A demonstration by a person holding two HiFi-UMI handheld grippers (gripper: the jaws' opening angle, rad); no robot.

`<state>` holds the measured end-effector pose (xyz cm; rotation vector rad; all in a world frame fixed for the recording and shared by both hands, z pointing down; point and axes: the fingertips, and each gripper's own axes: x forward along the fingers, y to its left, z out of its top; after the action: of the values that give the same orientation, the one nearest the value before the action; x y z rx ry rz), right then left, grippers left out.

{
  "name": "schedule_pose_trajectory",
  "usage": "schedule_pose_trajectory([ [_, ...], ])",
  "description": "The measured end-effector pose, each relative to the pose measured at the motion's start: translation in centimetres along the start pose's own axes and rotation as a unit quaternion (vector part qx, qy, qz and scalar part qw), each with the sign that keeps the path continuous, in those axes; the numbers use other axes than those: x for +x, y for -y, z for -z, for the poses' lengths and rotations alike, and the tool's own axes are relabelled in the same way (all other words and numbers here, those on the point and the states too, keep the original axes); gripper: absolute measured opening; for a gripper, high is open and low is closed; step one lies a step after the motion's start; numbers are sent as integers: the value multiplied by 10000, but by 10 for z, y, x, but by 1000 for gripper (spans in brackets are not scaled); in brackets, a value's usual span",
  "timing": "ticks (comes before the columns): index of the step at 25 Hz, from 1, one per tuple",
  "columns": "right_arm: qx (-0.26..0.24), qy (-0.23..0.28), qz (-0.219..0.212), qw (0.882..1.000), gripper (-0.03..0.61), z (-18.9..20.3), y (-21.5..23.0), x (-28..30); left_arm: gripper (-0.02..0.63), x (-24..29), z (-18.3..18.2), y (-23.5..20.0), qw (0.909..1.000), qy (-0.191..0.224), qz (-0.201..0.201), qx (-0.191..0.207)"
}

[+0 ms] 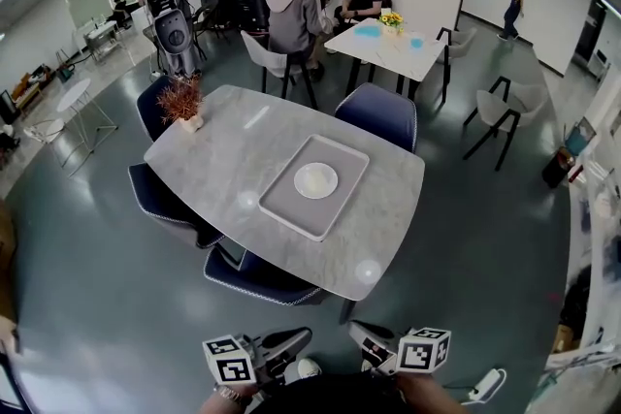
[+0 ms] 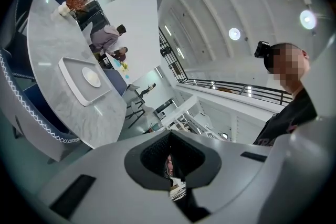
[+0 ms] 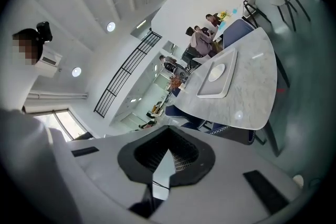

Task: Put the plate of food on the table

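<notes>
Fingers [image 2: 105,181] of the left gripper [image 2: 169,136] and right gripper [image 3: 167,134] press together, empty. Well ahead of them, the round white plate [image 1: 316,180] lies in a pale rectangular tray [image 1: 286,201] on the grey marble table [image 1: 223,150]. Placing looks done, unless the plate must leave the tray.

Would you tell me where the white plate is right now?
In the head view the plate sits on the grey tray near the middle of the table.

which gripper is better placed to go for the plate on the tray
Left, narrowly: the plate on the tray lies almost straight ahead of the left gripper; the right gripper sits off to its side. Both are shut, empty, well short of the table.
</notes>
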<state>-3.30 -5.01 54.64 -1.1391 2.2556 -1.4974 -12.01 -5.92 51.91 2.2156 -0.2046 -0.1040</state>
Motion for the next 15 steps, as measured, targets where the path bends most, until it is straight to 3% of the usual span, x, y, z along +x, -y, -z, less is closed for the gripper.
schedule_pose_trajectory([
  [7, -275, -263, -139, 9992, 11, -3, 2, -29, 5, 31, 18, 14, 9999, 102, -63, -54],
  [15, -148, -456, -351, 9982, 11, 6, 7, -57, 5, 47, 39, 31, 9994, 192, -271, -77],
])
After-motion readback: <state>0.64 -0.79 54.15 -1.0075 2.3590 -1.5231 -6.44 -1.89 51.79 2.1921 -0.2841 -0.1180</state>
